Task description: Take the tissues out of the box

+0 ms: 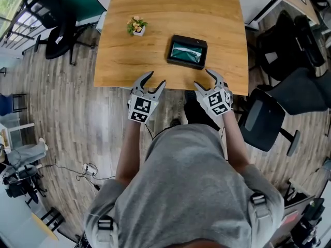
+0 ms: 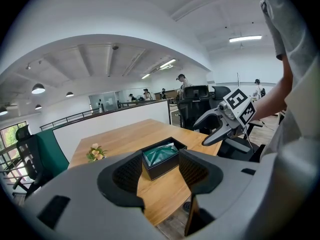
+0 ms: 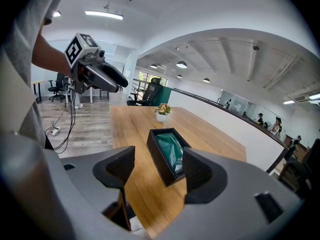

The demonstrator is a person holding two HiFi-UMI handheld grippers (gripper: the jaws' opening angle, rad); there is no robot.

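left gripper (image 1: 158,77) and right gripper (image 1: 201,76), fingers wide, empty, green tissues (image 1: 186,52) partly sunk in black box (image 1: 175,42), table (image 1: 155,14) far end cropped

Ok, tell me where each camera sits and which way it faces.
Head view: on the person's head, looking steeply down at the table, black box, left gripper, right gripper and grey-shirted torso.
Left gripper view: on the left gripper, facing the box past its open fingers; right gripper and forearm at right.
Right gripper view: on the right gripper, facing the box; left gripper upper left.
All share the box.
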